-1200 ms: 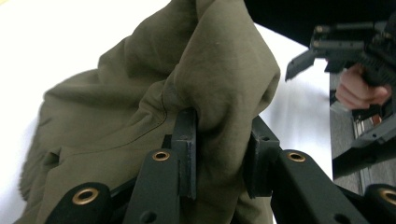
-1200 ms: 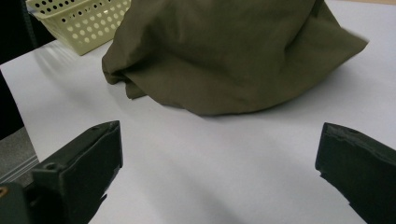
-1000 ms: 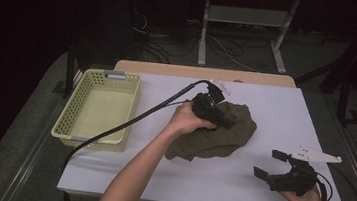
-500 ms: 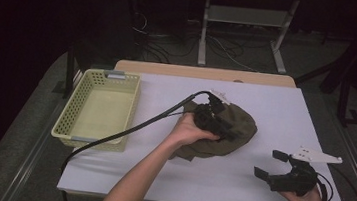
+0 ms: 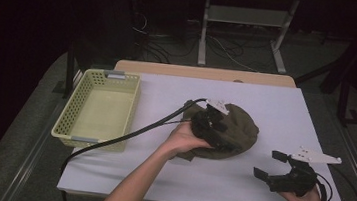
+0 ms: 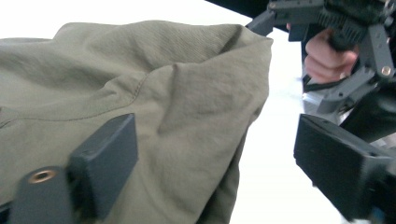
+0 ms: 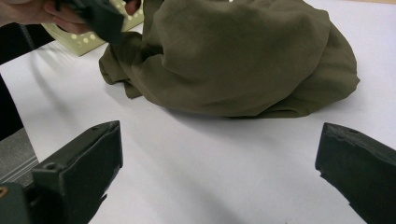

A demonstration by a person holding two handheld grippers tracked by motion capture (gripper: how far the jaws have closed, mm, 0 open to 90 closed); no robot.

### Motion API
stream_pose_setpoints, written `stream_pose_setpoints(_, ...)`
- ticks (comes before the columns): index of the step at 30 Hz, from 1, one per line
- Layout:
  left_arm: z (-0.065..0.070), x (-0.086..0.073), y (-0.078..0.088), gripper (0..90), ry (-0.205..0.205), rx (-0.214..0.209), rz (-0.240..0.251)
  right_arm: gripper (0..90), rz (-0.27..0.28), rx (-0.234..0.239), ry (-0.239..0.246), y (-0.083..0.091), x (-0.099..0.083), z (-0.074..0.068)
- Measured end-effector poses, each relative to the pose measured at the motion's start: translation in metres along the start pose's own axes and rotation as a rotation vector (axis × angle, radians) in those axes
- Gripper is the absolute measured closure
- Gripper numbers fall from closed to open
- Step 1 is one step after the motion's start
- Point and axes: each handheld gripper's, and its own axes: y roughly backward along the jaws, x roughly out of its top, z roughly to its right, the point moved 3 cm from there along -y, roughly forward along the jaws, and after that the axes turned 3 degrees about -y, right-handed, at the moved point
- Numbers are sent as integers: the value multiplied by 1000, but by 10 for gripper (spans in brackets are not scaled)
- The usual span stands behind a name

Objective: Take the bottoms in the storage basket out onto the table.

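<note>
An olive-green cloth (image 5: pixel 243 130) lies in a rounded heap in the middle of the white table (image 5: pixel 158 179). My left gripper (image 5: pixel 223 138) rests on top of its near-left part. In the left gripper view that gripper (image 6: pixel 219 154) has its jaws wide apart; they have just been opening. Folds of the cloth (image 6: pixel 163 93) lie between them, and the pads do not press on it. My right gripper (image 5: pixel 269 164) stands open near the front right edge, apart from the cloth. Bare table shows between the jaws of the right gripper (image 7: pixel 219 163), with the cloth (image 7: pixel 243 56) beyond.
A pale yellow slotted basket (image 5: pixel 72 114) stands at the table's left side, nothing in it. The left gripper's black cable (image 5: pixel 127 135) trails across the table beside the basket. Dark floor and metal stand legs (image 5: pixel 202 42) lie beyond the far edge.
The left gripper has opened over the cloth and shifted a little right and toward me. The cloth has gone from a loose crumple to a rounder, tighter heap. The right gripper has stayed still.
</note>
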Motion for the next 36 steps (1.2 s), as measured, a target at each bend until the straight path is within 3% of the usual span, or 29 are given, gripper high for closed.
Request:
stream_pose_setpoints(4,4,-1,5,0,-3,30,-34,5,6,-1,2,0,0,1)
stream_pose_setpoints(19,2,-13,46,0,13,144,32,5,-1,0,0,-1,0,-1)
stream_pose_setpoints(36,2,-31,74,0,31,209,55,5,-8,3,4,-1,-1,-1)
